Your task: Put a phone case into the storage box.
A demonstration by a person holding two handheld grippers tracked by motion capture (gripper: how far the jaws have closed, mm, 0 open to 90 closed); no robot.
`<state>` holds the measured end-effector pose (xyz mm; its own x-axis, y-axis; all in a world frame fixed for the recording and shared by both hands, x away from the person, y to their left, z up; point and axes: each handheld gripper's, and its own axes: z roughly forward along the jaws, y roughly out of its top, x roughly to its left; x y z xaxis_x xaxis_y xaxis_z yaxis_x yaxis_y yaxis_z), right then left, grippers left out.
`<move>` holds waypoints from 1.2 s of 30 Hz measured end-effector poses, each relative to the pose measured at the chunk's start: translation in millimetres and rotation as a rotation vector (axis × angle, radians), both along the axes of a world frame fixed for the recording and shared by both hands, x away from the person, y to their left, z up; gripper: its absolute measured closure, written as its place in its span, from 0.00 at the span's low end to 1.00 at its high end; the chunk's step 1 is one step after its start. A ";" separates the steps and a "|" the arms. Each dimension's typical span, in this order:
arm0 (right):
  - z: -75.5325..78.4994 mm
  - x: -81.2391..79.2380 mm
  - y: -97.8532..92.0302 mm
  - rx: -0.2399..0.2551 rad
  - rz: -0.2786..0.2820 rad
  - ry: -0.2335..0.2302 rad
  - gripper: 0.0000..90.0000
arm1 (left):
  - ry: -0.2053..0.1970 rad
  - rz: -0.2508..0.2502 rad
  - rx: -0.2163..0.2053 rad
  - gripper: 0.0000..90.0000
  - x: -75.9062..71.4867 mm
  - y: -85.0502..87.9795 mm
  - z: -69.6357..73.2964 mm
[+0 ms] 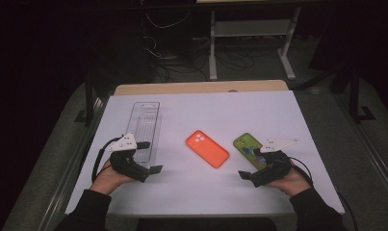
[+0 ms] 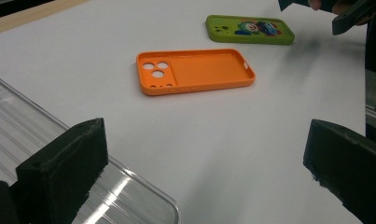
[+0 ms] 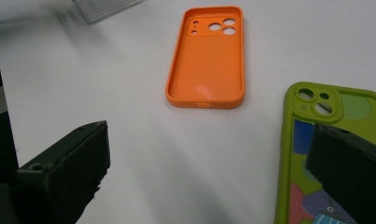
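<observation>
High view: the orange phone case (image 1: 207,148) lies flat and hollow side up at mid-table, with the green case (image 1: 248,148) just right of it and the clear tray (image 1: 146,129) well to its left. Both the left gripper (image 1: 147,156) and right gripper (image 1: 248,162) have their jaws spread and hold nothing. Best to straddle one long edge squarely, then pinch the thin wall before lifting.
</observation>
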<state>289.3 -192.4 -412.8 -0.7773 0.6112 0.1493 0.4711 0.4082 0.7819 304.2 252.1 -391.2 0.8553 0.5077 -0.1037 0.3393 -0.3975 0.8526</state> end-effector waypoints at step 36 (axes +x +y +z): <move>8.0 7.3 1.4 -0.011 -0.017 0.000 0.00 | 0.007 -0.008 -0.001 0.00 0.9 -1.3 0.4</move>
<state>296.6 -191.0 -404.8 -0.7665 0.6262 0.1423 0.4783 0.4088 0.7772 305.1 250.7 -390.8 0.8586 0.5006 -0.1102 0.3420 -0.3994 0.8506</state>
